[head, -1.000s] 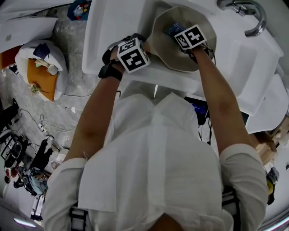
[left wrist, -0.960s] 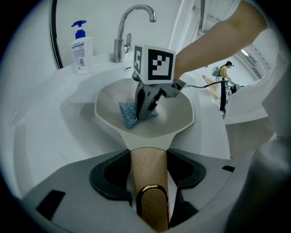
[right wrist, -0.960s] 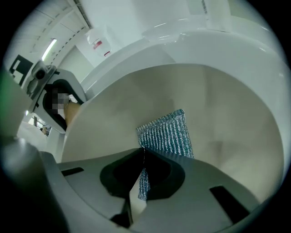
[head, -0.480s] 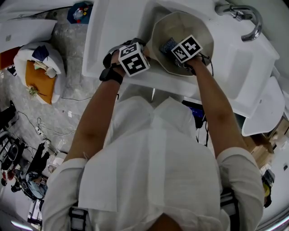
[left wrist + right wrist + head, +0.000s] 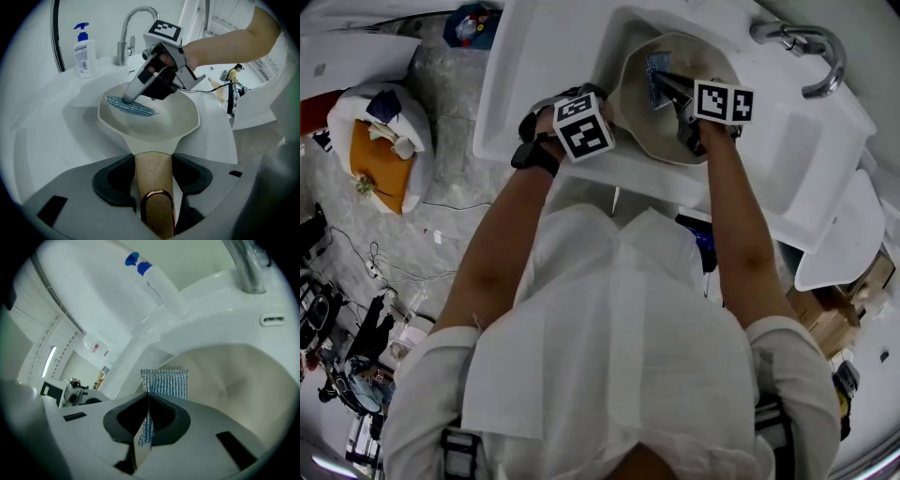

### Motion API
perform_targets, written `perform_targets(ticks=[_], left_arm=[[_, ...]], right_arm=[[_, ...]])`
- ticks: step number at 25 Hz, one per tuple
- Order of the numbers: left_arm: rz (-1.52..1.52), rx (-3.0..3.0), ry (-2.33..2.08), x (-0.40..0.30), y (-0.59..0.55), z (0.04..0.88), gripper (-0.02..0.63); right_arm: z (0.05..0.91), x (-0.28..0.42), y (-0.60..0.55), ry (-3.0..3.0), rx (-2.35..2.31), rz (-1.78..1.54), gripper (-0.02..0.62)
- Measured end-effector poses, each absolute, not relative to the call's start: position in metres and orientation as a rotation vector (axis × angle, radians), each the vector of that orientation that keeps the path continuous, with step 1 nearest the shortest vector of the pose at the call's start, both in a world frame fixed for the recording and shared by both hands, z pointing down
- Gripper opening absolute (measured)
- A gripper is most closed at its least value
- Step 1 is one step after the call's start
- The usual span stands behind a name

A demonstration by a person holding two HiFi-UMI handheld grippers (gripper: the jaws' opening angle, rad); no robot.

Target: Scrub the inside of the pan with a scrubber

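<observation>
The left tongs (image 5: 153, 164) are clamped on the wooden handle (image 5: 151, 180) of the pan (image 5: 180, 117), which sits tilted in the white sink (image 5: 51, 131). The right tongs (image 5: 148, 411) are pressed together on the blue scrubber (image 5: 165, 383), reaching into the pan from above. The scrubber lies over the pan's far inner wall near the rim, on the side toward the faucet (image 5: 133, 21). A soap bottle (image 5: 83, 49) stands on the worktop just left of the faucet.
</observation>
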State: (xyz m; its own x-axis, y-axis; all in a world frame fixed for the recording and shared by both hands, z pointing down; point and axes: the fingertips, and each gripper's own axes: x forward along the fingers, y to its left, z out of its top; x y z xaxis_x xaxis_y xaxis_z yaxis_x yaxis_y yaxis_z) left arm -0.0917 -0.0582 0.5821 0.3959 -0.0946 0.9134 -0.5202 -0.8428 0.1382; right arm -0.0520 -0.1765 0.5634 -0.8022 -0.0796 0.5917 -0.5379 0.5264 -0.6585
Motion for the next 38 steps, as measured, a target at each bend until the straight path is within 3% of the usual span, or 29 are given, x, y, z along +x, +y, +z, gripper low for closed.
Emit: perform_targets(ticks=[6,16,38], left_arm=[[1.434,2.259,-0.527,-0.092,-0.057,0.583,0.256],[1.431,2.264,-0.528,-0.091,-0.059,0.583,0.256],[1.432,2.262,-0.526,-0.093,-0.058,0.582,0.256]], right_arm=[[0.546,-0.051,-0.235,-2.314,0.813,1.145,0.015],[0.565,-0.072,-0.263,-2.228,0.862,0.992,0.015],[0.556,-0.119,-0.173,-2.237,0.316,0.888,0.015]])
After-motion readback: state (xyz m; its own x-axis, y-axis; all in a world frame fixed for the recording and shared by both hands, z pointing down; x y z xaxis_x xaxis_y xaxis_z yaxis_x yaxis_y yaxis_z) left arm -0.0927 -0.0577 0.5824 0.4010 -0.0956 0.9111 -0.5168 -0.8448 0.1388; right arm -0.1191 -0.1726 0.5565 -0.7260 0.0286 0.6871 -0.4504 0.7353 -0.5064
